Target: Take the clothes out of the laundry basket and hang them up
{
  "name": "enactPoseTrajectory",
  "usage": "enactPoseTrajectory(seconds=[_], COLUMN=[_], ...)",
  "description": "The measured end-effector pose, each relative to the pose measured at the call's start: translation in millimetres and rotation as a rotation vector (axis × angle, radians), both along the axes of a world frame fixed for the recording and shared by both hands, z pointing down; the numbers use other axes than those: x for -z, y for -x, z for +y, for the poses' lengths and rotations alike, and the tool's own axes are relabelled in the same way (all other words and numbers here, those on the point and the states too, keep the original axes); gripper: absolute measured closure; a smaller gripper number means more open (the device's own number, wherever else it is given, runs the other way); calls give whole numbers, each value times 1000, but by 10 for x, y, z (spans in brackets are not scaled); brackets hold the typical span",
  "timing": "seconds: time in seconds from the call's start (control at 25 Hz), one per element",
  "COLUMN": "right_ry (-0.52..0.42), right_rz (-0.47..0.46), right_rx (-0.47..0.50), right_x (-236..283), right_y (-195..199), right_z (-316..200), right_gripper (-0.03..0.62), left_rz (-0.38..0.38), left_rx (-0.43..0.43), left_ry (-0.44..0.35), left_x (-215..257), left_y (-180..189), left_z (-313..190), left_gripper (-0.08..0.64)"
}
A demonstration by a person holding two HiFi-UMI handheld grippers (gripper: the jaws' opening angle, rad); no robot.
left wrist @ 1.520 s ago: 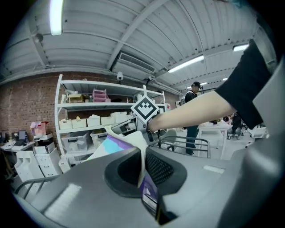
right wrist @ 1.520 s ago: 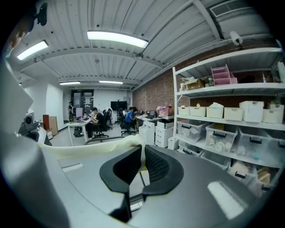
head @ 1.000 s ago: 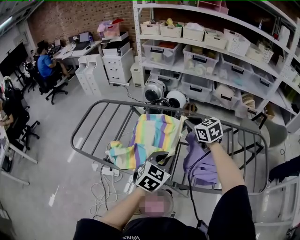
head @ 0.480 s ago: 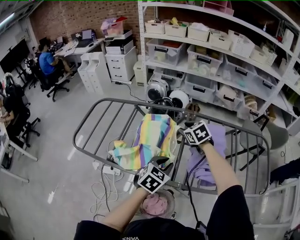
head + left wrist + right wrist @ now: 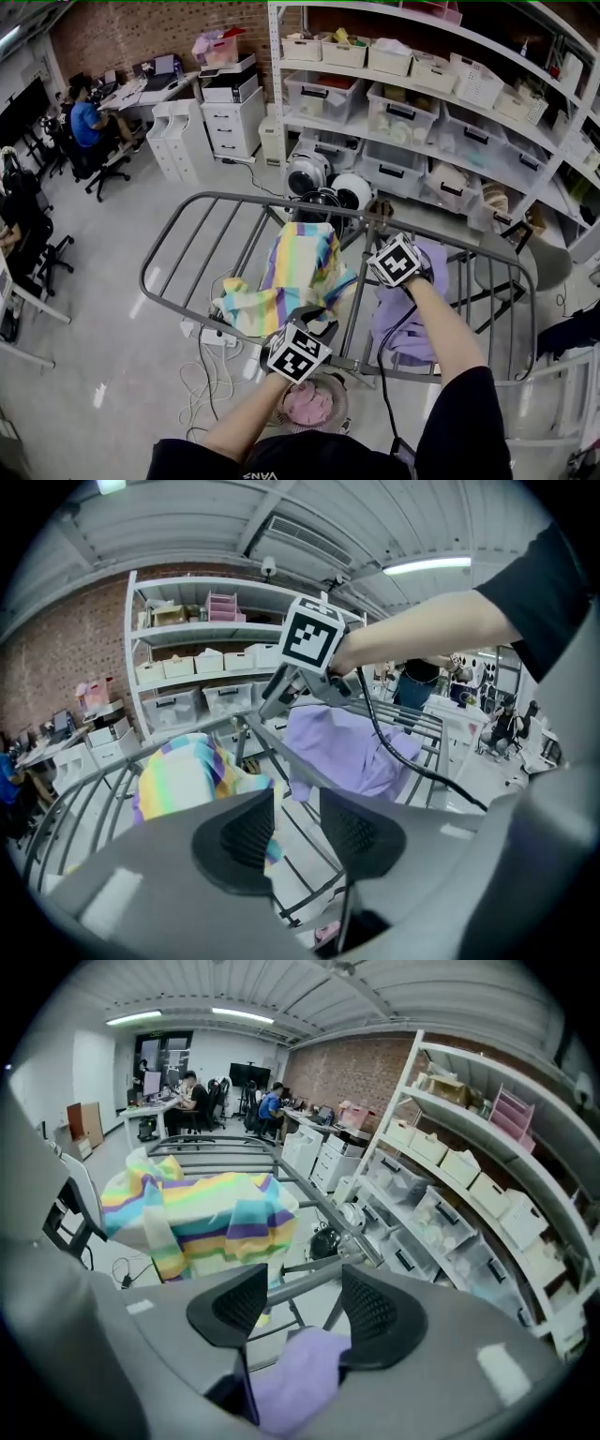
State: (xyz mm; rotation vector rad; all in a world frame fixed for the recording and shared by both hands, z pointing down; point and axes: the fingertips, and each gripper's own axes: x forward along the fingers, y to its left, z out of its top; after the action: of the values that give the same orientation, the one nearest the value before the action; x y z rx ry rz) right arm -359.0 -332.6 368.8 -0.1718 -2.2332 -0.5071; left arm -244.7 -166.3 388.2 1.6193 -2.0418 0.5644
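Note:
A grey drying rack (image 5: 244, 199) stands in front of me. A rainbow-striped garment (image 5: 305, 272) hangs over its middle bars, and a purple garment (image 5: 412, 314) lies over the bars to its right. My left gripper (image 5: 314, 321) is at the near edge of the striped garment. Its jaws (image 5: 295, 829) have just been opening and nothing is between them. My right gripper (image 5: 386, 251) hovers at the top of the purple garment. Its jaws (image 5: 300, 1305) have also been opening, and purple cloth (image 5: 292, 1382) lies loose below the pads. A round laundry basket (image 5: 342, 403) with pink cloth (image 5: 309, 405) stands under the rack's near side.
Metal shelves with plastic bins (image 5: 422, 103) stand behind the rack, with two round white appliances (image 5: 323, 178) on the floor below them. A power strip and cables (image 5: 214, 339) lie on the floor at the left. A seated person (image 5: 89, 127) works at desks far left.
Both grippers have sunk a little towards the rack. The right one shifted left, and the purple garment now lies spread over the bars.

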Motion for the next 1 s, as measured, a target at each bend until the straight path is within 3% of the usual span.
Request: enactPoseTrajectory(seconds=[0.28,0.56,0.88,1.0], right_ry=[87,217,192,148], right_rz=[-70,-122,-41,6], right_rx=[36,81,166,200], right_x=[154,222,118,6], right_y=[47,189,634,851], right_z=[295,826,1155,1235], right_gripper=[353,354,354,354], left_rz=[-8,-86,-235,-243], left_rx=[64,143,80,25], left_ry=[-26,-42,52,96], left_x=[23,184,206,117], left_y=[146,520,849,942], left_z=[213,684,966,989], left_gripper=[436,436,431,419])
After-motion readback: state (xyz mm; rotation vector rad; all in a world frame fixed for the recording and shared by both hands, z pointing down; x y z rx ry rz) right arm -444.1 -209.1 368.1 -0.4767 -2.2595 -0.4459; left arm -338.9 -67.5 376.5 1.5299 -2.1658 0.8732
